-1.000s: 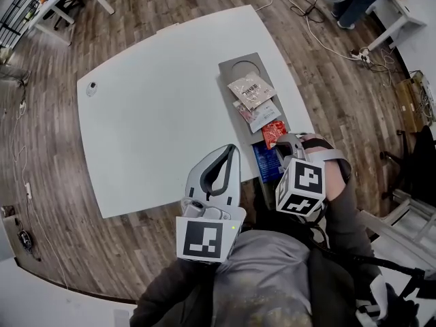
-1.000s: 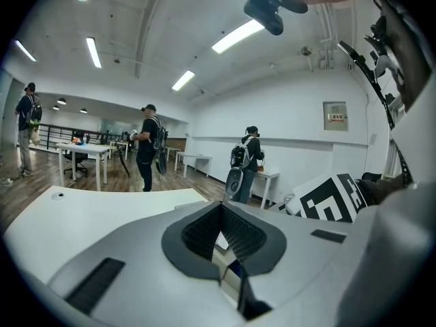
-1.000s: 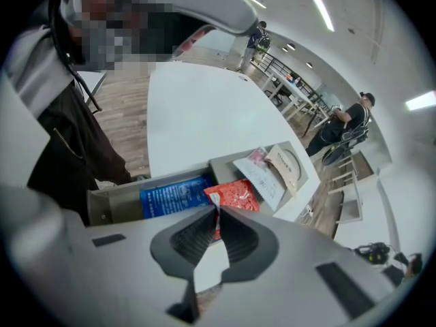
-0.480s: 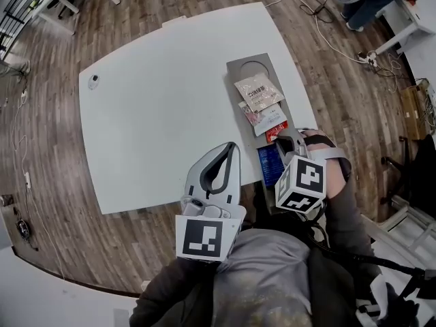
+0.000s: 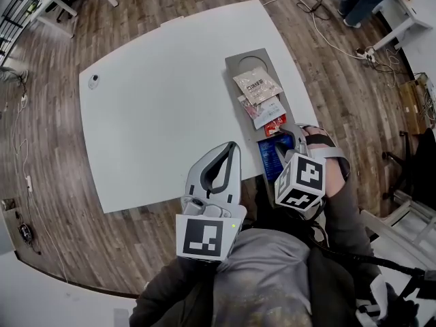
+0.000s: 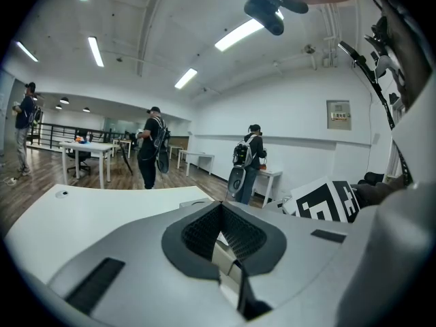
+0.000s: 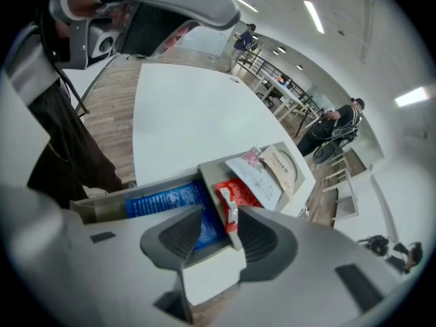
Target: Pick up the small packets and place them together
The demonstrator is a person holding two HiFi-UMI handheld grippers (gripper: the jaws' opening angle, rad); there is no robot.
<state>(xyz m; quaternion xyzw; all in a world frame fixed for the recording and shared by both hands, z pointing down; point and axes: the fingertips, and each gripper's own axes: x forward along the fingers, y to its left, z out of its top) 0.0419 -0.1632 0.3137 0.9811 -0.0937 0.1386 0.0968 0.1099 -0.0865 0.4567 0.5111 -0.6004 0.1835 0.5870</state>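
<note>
A grey tray (image 5: 235, 65) lies along the white table's right edge. On it, from far to near, lie a beige packet (image 5: 257, 85), a white and pink packet (image 5: 263, 110), a red packet (image 5: 276, 123) and a blue packet (image 5: 275, 154). My right gripper (image 5: 291, 139) points down over the tray's near end. Its jaws have just been opening. In the right gripper view the red packet (image 7: 231, 196) lies loose by the right jaw of that gripper (image 7: 219, 218), with the blue packet (image 7: 163, 200) beneath. My left gripper (image 5: 232, 150) hovers shut and empty at the table's near edge.
A small round object (image 5: 93, 81) sits at the table's far left corner. Wooden floor with cables surrounds the table. In the left gripper view, people (image 6: 151, 148) stand by other tables behind the left gripper (image 6: 219, 215).
The right gripper's jaws have parted, and the red packet now lies on the tray beside the white one. More of the blue packet shows. The left gripper has stayed put.
</note>
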